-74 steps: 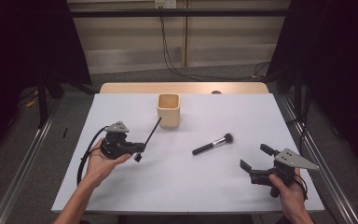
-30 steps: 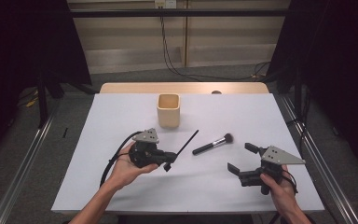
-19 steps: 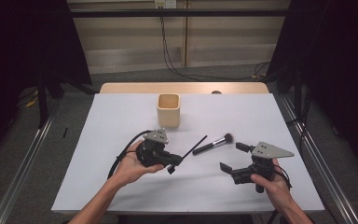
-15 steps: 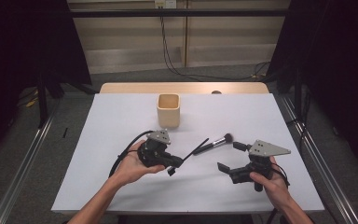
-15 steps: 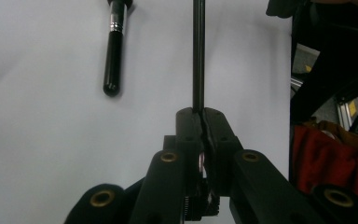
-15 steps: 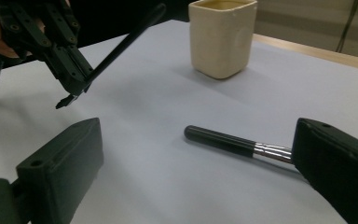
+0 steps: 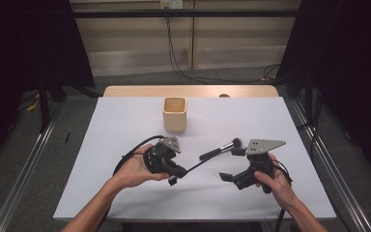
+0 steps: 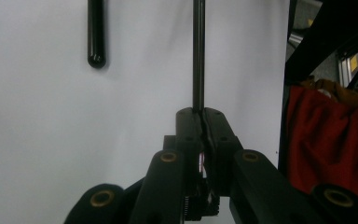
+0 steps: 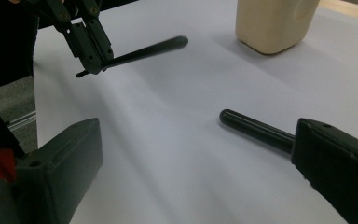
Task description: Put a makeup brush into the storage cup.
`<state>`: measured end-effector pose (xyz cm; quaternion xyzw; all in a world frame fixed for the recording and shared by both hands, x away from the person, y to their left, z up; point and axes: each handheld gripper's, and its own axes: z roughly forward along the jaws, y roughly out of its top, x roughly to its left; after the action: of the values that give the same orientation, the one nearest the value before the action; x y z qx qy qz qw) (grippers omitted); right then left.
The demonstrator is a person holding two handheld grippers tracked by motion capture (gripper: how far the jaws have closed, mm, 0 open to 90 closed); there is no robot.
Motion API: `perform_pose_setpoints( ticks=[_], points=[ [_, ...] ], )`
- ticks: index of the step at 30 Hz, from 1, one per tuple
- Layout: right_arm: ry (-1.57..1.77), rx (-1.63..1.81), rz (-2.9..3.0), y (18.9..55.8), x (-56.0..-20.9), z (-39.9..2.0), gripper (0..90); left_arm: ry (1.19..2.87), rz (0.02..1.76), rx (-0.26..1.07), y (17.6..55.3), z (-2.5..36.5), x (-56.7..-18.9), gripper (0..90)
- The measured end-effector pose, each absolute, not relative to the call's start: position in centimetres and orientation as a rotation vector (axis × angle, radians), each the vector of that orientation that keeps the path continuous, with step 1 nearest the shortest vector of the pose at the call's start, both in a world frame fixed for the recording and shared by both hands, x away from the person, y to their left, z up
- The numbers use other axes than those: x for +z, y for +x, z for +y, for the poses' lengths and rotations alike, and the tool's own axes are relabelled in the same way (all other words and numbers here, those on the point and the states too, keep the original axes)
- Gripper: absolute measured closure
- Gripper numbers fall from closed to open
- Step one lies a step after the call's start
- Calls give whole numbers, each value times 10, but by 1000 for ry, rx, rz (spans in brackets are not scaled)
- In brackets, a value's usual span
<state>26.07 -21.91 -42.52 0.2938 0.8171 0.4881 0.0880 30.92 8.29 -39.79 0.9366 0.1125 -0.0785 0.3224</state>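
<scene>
- Step in hand, as judged: a thin dark brush is clamped in the left gripper; the thicker makeup brush is being approached by the right gripper.
- Left gripper: jaws pressed together on the thin brush's end, seen plainly in the left gripper view. The stem runs straight out from the jaws, above the sheet.
- Right gripper: released, jaws standing wide apart, nothing between the pads. In the right gripper view the makeup brush's handle lies on the table ahead, its far part hidden behind the jaw on that side.
- Location: the makeup brush lies flat on the white table, right of centre, just beyond the right gripper, handle end toward the left gripper, bristle head toward the far right.
- Look: black glossy round handle with a rounded butt; dark stubby head; slim and rigid. The held brush is far thinner, a tapered black rod.
- The beige cup stands upright, open and apparently empty, well apart behind both brushes; likely the destination.
- Next move calls for: the right jaws to be lowered astride the handle, square to its axis, then closed near mid-handle. A round handle may roll or skid if pinched off-centre.
- Clearance to be kept between the held rod's tip and the lying handle, which are near each other.
</scene>
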Motion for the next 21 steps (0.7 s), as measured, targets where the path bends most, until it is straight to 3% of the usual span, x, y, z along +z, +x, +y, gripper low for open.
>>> perform_pose_setpoints(
  ticks=[21],
  points=[
    [719,1212,2794,286,-415,-198,28,2645,203,-206,312,73,-393,859]
  ],
)
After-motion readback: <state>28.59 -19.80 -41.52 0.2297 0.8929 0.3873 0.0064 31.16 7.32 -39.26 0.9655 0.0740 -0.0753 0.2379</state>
